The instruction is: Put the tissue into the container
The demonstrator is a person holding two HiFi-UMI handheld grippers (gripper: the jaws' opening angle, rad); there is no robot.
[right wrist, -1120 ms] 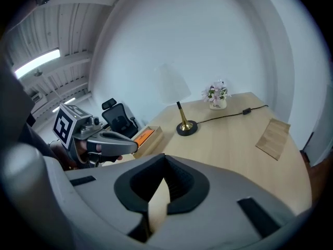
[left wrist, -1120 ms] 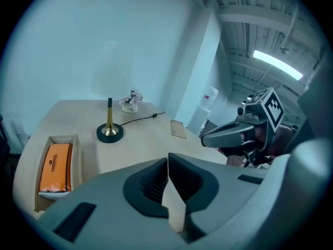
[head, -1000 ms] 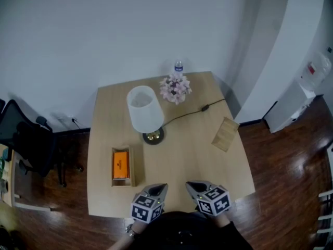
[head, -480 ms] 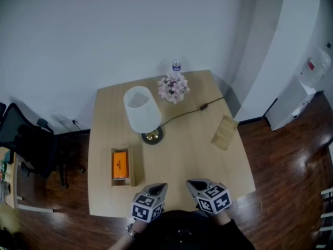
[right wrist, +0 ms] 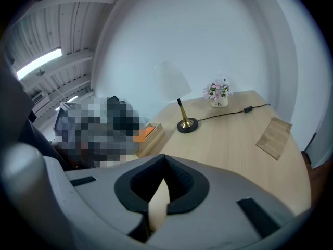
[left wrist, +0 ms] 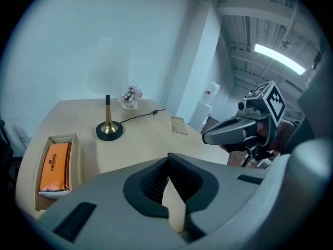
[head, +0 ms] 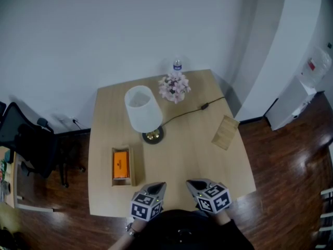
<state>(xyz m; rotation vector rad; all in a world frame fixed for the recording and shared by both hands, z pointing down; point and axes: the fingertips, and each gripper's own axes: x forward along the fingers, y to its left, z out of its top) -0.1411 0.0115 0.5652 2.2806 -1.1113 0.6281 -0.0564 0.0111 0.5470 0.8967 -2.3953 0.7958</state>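
An orange tissue pack lies inside an open wooden box on the left part of the light wooden table. The left gripper view shows the pack in that box to the left. In the right gripper view the box sits at the table's left edge. My left gripper and right gripper hover side by side over the near table edge. Both are shut with nothing between their tips. The left jaws and right jaws meet at the tip.
A white-shaded lamp with a brass base stands mid-table, and its cable runs right. Pink flowers and a water bottle sit at the far edge. A flat wooden board lies right. A black chair stands left.
The head view has drifted slightly. Both grippers and all objects on the table stay where they were.
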